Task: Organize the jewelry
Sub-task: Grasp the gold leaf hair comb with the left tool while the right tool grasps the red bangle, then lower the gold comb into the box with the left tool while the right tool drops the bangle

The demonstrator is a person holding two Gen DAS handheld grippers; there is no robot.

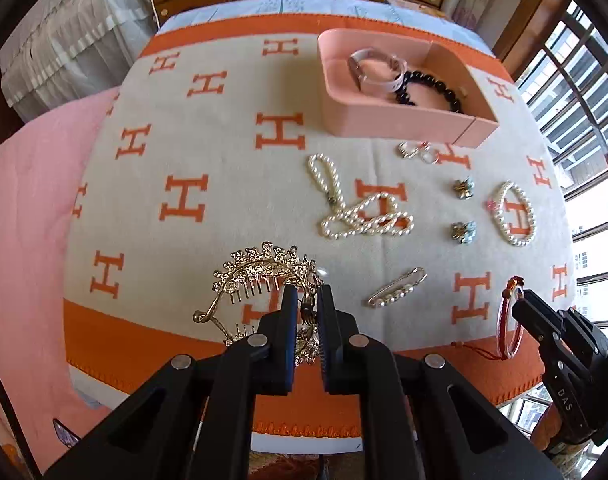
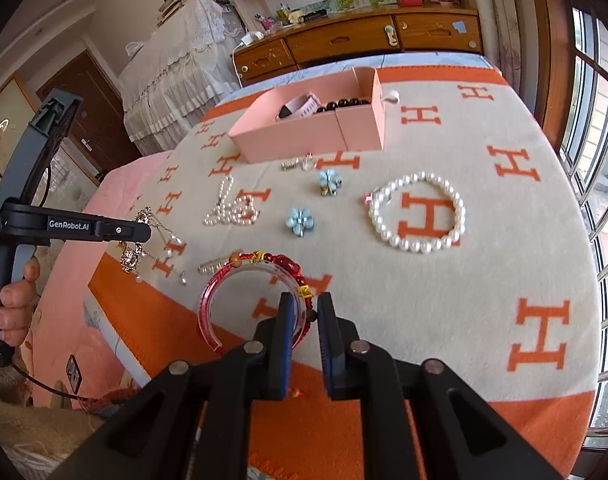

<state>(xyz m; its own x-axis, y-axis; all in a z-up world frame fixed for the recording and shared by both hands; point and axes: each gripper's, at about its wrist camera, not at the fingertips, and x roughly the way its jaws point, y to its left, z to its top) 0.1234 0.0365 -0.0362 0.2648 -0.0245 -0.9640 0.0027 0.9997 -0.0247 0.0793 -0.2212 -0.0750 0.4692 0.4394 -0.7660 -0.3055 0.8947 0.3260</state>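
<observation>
Since the pink box [image 1: 399, 116] at one o'clock already held pieces, the left gripper [image 1: 307, 292] pinched the gold hair comb [image 1: 260, 276] (lifted, seemingly) and the right gripper [image 2: 304, 300] clamped the red bangle [image 2: 248, 280], both probably bound there.

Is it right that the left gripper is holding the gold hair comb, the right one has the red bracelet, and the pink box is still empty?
Not quite. The pink box is not empty: the left wrist view shows a pale pink watch and a black bead bracelet in it. The rest holds: the left gripper grips the gold hair comb, and the right gripper grips the red bracelet.
</observation>
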